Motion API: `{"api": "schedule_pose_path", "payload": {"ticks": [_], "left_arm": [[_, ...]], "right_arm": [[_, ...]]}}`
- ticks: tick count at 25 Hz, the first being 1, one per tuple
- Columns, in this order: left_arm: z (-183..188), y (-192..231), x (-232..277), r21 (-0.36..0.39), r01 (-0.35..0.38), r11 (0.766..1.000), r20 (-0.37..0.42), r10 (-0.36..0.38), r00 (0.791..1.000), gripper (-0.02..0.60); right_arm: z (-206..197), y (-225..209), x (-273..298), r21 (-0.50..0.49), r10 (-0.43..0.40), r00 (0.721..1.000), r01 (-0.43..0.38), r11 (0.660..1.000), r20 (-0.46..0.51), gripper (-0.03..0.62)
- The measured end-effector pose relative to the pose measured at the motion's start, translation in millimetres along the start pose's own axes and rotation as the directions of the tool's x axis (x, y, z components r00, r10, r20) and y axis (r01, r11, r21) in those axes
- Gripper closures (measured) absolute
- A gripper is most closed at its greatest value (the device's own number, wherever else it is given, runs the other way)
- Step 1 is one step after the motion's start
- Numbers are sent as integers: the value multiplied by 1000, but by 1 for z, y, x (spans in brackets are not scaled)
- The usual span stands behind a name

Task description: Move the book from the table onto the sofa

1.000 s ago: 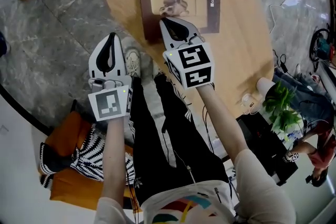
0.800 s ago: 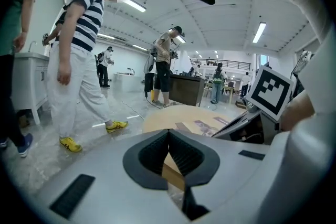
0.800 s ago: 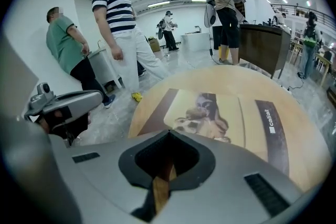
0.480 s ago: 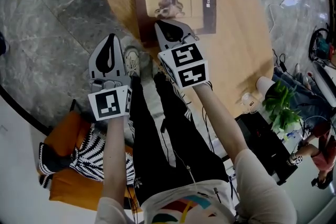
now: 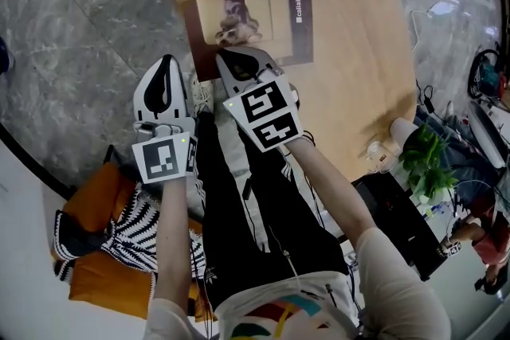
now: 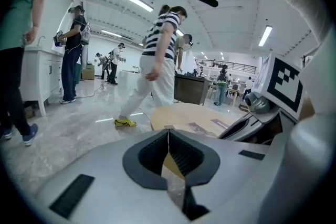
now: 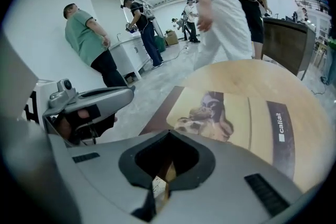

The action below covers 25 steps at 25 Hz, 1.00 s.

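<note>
Floor (image 5: 72,68): grey marble, spreading left of the book (image 5: 263,16) and around the round wooden worktop (image 5: 358,68).
Orange seat (image 5: 96,283): well down-left of the book in the head view, with a black-and-white striped cushion (image 5: 131,239) on it.
Left hand-held gripper (image 5: 165,64): clenched, jaws together with nothing between them. It is off the worktop, just left of the book's near corner and over the floor.
Right hand-held gripper (image 5: 227,58): clenched and empty, its tip over the book's near edge. Whether it touches the book cannot be told.
Book: flat on the worktop, cover up, its near-left corner at or just past the worktop's edge.
Potted plant (image 5: 422,159): well right of the book, beyond the worktop.
</note>
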<state>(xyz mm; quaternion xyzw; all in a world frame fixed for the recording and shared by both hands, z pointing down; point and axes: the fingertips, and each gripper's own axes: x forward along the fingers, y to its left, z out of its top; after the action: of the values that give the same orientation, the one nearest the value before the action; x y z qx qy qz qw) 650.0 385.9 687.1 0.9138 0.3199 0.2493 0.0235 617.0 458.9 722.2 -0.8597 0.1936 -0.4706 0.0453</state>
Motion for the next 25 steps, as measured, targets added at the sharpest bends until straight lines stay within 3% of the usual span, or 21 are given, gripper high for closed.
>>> {"api": "schedule_pose_path", "payload": {"ticks": [3, 6, 7, 8, 9, 13, 15, 18, 20, 22, 25], "left_arm": [[0, 3, -4, -7, -8, 1000, -4, 8, 1000, 572], [-3, 0, -5, -47, 33, 998, -8, -33, 999, 572], [-5, -3, -4, -77, 58, 995, -9, -59, 998, 538], [-8, -4, -4, -112, 83, 990, -9, -84, 996, 448], [-11, -6, -3, -150, 104, 983, -6, -106, 994, 408], [-23, -7, 0, -315, 157, 936, -4, -167, 986, 343], [-34, -11, 6, -437, 189, 879, -18, -219, 976, 308], [-55, -23, 15, -604, 252, 756, -18, -329, 944, 251], [-61, -28, 18, -677, 284, 679, 4, -382, 924, 249], [-63, -31, 20, -723, 301, 622, 26, -411, 911, 249], [-68, -40, 25, -767, 314, 560, 28, -460, 887, 249]], "right_arm": [[2, 8, 0, -14, 16, 1000, -16, 1000, -6, 582], [4, 10, -1, -11, 27, 1000, -27, 1000, -8, 582], [6, 10, -3, -1, 30, 1000, -30, 1000, -1, 582], [9, 10, -6, 13, 35, 999, -35, 999, 13, 582], [13, 9, -10, 30, 41, 999, -42, 999, 32, 582], [32, 7, -35, 114, 89, 987, -105, 988, 132, 582], [41, 3, -48, 145, 102, 979, -129, 981, 178, 582], [45, -6, -62, 166, 98, 971, -136, 977, 216, 582], [46, -10, -66, 177, 89, 970, -131, 975, 227, 582], [45, -14, -67, 195, 82, 968, -130, 972, 236, 582], [45, -18, -68, 221, 77, 965, -134, 966, 249, 582]]}}
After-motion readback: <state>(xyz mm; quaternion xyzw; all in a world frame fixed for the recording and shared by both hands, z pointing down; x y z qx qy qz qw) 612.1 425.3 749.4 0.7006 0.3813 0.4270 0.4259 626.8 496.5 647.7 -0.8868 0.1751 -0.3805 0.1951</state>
